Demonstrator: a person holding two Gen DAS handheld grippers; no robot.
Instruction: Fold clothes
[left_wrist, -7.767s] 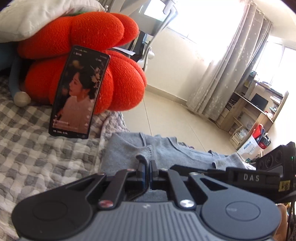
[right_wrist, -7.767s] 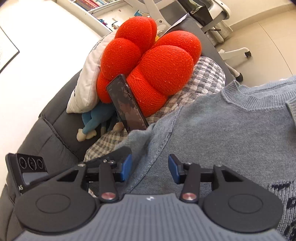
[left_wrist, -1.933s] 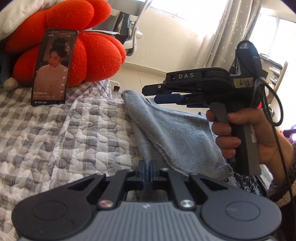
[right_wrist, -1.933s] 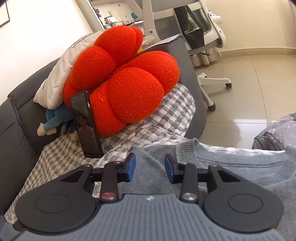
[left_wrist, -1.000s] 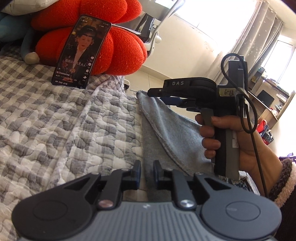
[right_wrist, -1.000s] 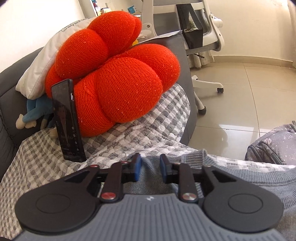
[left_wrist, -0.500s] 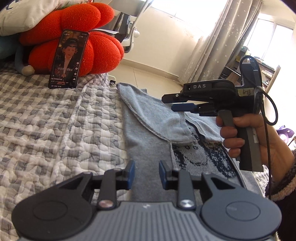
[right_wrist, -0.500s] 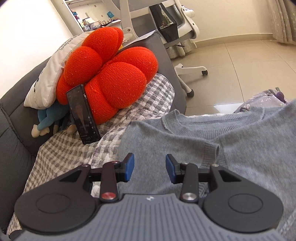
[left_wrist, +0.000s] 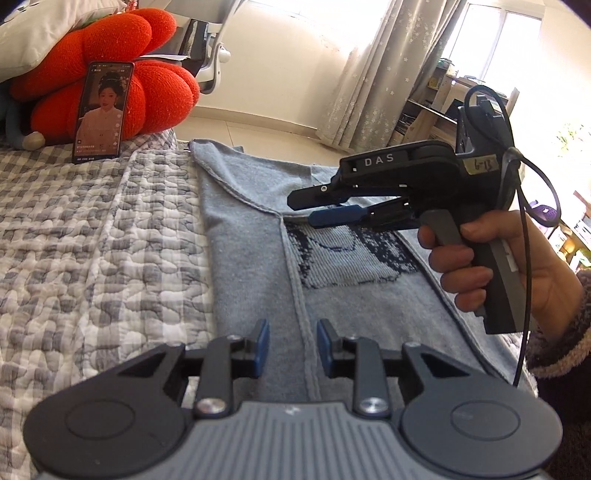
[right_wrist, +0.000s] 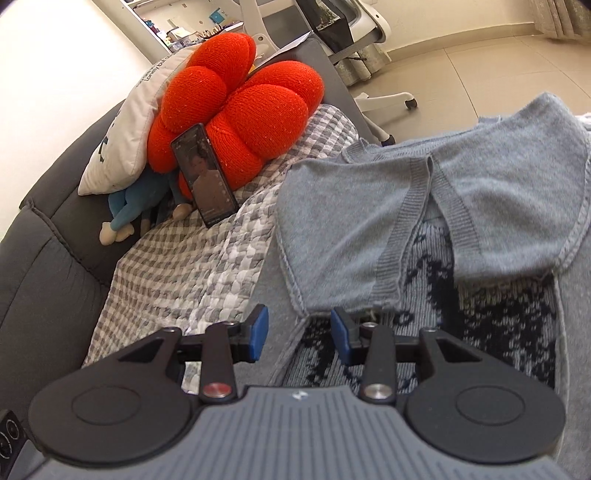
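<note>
A grey-blue sweater (left_wrist: 255, 236) lies flat on a checked quilt (left_wrist: 92, 229) covering a dark sofa (right_wrist: 48, 266), its two sleeves folded inward over the dark knitted pattern on the chest. The left gripper (left_wrist: 291, 345) hovers above the sweater's lower part, jaws parted and empty. The right gripper (right_wrist: 297, 332), held in a person's hand (left_wrist: 509, 266), hangs over the chest pattern, jaws likewise apart and holding nothing. At the sofa's far end a phone (right_wrist: 205, 175) leans against a red knitted cushion (right_wrist: 240, 103), beside a white pillow (right_wrist: 125, 136).
</note>
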